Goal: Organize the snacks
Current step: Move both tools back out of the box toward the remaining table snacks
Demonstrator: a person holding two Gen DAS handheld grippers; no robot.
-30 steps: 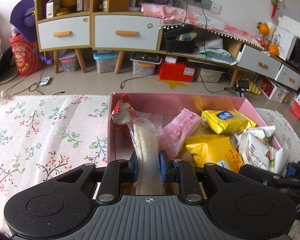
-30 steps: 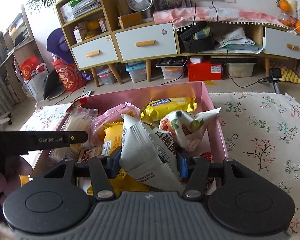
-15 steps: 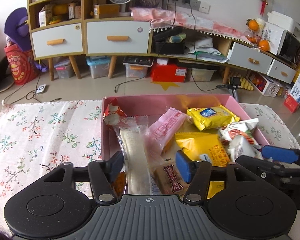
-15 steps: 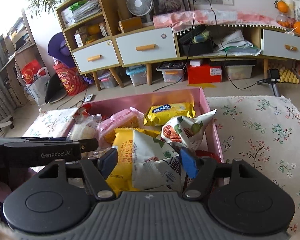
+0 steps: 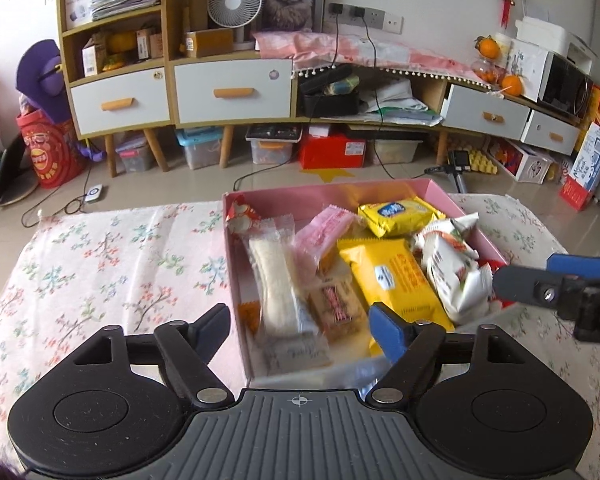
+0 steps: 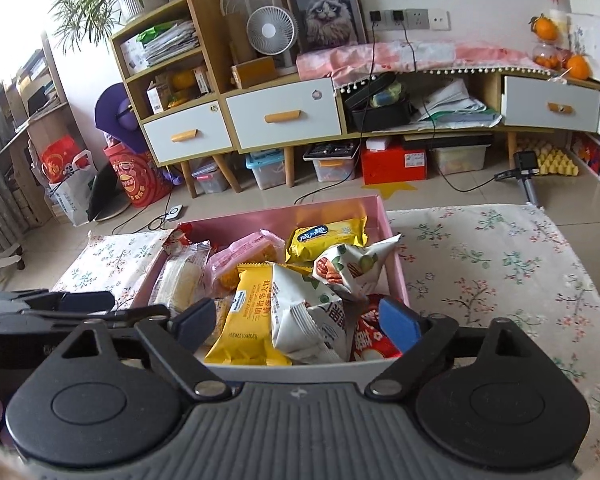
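Observation:
A pink box (image 5: 233, 280) on the floral cloth holds several snack packs. A long clear-wrapped wafer (image 5: 276, 276) lies along its left side. My left gripper (image 5: 300, 326) hangs above that pack's near end, jaws opening, pads off it. A yellow pack (image 5: 392, 276) and a white-green pack (image 5: 456, 280) lie to the right. In the right wrist view, my right gripper (image 6: 296, 320) is over the white-green pack (image 6: 304, 312) and the yellow pack (image 6: 248, 320). Its jaws are opening too, and the pads touch neither pack.
The floral cloth (image 5: 112, 272) stretches left of the box and also to its right (image 6: 500, 280). Past the table's far edge is tiled floor with cables, storage bins and a low cabinet (image 5: 228, 92). The other gripper's fingers (image 5: 532, 286) reach in at the box's right side.
My left gripper let go of the clear wafer pack, which now lies in the box. The right gripper let go of the white-green pack. Both have opened wide and drawn back and up.

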